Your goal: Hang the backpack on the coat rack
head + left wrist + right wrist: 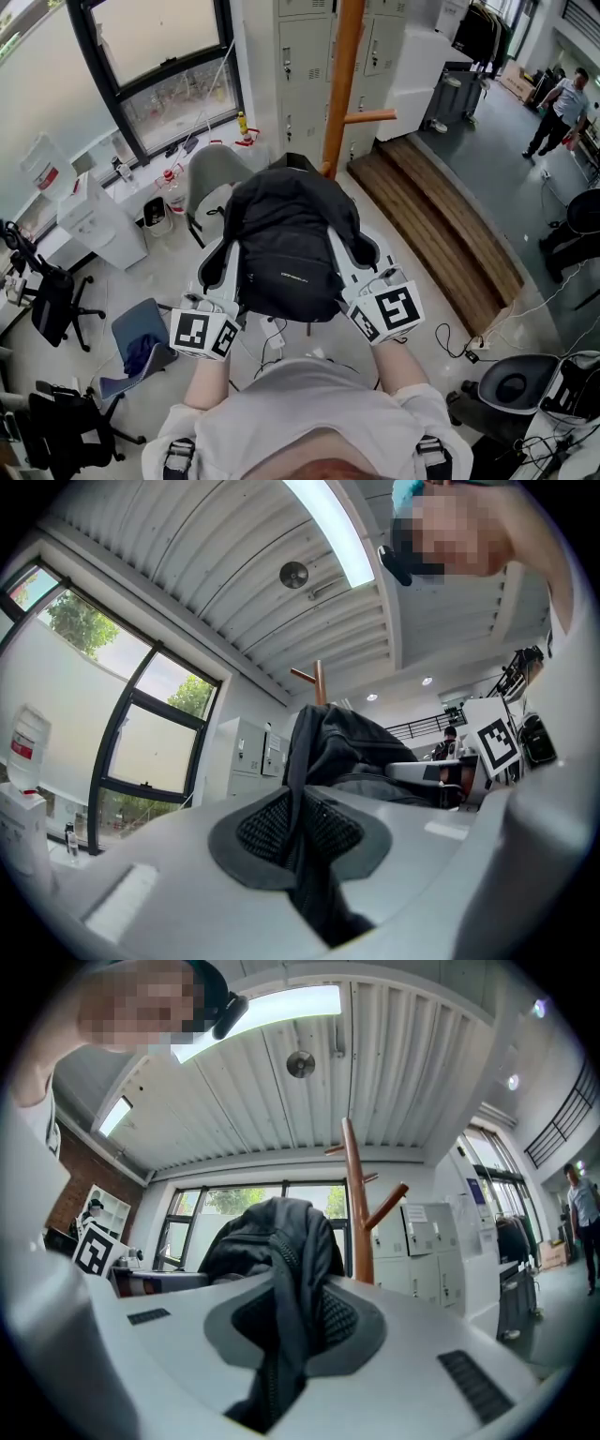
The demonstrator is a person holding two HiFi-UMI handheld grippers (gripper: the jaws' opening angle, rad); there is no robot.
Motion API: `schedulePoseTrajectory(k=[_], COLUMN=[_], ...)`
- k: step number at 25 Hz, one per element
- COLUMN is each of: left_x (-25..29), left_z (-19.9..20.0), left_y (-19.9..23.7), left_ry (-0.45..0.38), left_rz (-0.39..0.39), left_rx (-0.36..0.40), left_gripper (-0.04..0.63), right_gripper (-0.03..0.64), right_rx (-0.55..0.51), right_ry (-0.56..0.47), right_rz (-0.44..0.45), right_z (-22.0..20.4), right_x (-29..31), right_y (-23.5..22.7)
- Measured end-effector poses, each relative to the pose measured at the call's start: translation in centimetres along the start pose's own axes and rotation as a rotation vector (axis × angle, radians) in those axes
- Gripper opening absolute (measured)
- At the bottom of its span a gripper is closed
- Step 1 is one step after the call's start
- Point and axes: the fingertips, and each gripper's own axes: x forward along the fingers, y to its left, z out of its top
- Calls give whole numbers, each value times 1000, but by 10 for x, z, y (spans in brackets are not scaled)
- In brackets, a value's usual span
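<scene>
Pack [286, 248] hangs in the air betw both tongs, just short of the rack [339, 84]. Left tongs [302, 850] pinch a fold of its fabric, and right tongs [281, 1335] do likewise. Soft, floppy, prob. light, so it sags betw grips. Best hold is the top loop or strap roots, not loose cloth.

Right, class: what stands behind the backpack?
The wooden coat rack rises behind the backpack, one peg showing, with grey lockers beyond. The backpack covers the rack's foot.
</scene>
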Motion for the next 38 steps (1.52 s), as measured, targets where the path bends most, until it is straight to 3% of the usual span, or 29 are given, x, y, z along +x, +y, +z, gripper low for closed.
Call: schedulePoseTrajectory(k=[11, 27, 38], left_x=[24, 11, 16], left_z=[-17, -20, -42], left_y=[-20, -22, -22], left_ry=[29, 60, 169], left_rz=[-90, -98, -104], left_rx=[-34, -77, -130], left_gripper=[51, 51, 51], right_gripper=[43, 43, 43], right_rx=[9, 51, 166], right_ry=[38, 50, 123], right_rz=[-84, -61, -81], right_z=[-11, -6, -33], right_x=[-17, -26, -28], right_y=[-26, -14, -23])
